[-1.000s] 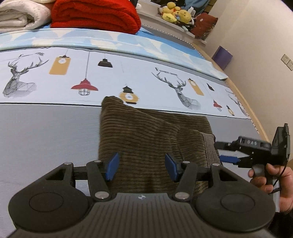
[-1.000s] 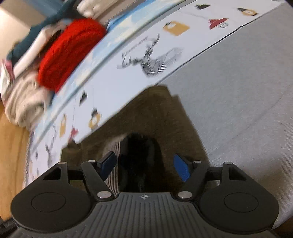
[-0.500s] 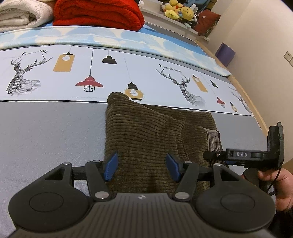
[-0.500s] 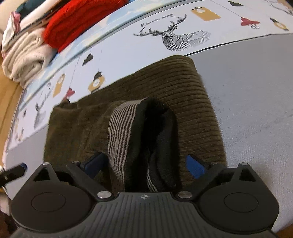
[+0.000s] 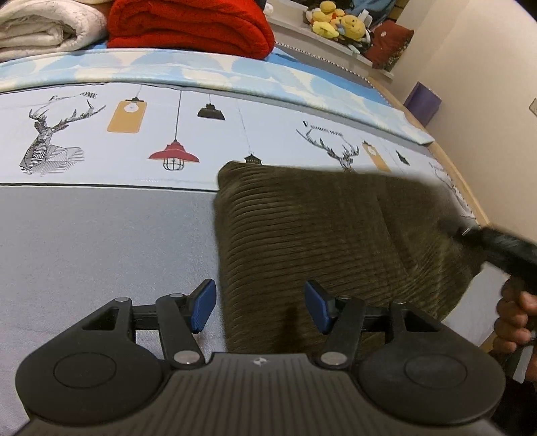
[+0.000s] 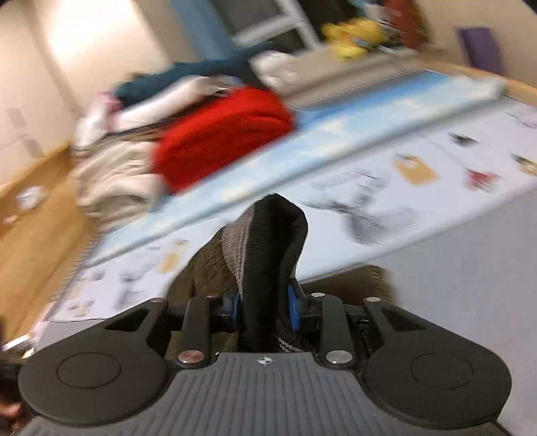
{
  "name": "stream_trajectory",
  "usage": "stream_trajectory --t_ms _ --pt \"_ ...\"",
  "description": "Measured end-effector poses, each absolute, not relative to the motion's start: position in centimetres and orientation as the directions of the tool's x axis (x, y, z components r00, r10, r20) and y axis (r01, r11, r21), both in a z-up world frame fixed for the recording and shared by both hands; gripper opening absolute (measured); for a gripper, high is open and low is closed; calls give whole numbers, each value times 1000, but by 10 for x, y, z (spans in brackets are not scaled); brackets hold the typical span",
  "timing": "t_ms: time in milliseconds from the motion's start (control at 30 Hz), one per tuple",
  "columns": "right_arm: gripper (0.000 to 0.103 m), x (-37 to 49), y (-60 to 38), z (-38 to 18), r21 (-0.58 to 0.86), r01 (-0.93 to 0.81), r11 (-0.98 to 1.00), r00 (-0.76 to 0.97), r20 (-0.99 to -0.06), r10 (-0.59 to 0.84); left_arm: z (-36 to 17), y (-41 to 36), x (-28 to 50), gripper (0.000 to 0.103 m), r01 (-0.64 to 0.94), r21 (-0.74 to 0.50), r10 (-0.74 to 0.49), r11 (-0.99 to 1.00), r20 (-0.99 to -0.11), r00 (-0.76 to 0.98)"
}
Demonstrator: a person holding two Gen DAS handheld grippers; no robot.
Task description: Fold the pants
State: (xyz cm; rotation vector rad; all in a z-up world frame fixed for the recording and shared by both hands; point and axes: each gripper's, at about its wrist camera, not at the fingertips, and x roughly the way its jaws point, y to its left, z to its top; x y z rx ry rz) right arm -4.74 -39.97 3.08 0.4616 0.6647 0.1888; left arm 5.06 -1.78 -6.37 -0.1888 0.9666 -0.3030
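Observation:
Olive corduroy pants (image 5: 319,234) lie folded on the grey and printed bedsheet (image 5: 100,241). My left gripper (image 5: 260,305) hovers open over their near left corner, blue pads apart and pressing on nothing. In the left wrist view my right gripper (image 5: 453,228) is a blur at the pants' right end, which is lifted off the bed. In the right wrist view my right gripper (image 6: 263,307) has its jaws closing, and the pads squeeze the bunched striped waistband and dark lining (image 6: 268,234), which stand up between them.
A red blanket (image 5: 188,26) and a white one (image 5: 43,26) are stacked at the bed's far side. Plush toys (image 5: 335,23) sit on a ledge behind. A purple box (image 5: 423,102) stands by the right wall. A hand (image 5: 513,315) holds the right gripper.
My right gripper opened wide around the waistband, then closed on it and rose, lifting the pants' right end. Its view swung up towards the room. The left gripper stayed put.

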Motion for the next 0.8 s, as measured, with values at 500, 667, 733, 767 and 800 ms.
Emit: stream_trajectory --t_ms 500,667,733,767,800 --pt "53 -41 -403 -6 319 -24 947 554 -785 278 -122 -68 46 62 367 -87 -209 926 -928 308" --pt "65 -41 -410 -20 289 30 957 506 -830 235 -102 -70 61 62 346 -81 -184 935 -943 278" --pt "65 -43 -415 -13 288 41 957 546 -808 220 -84 -73 69 62 364 -56 -176 930 -936 306" --pt "65 -41 -416 -15 271 46 961 534 -820 206 -74 -74 76 62 373 -51 -181 927 -929 324" --pt "65 -40 -415 -20 256 48 966 509 -838 197 -62 -74 85 62 379 -47 -190 924 -919 347"
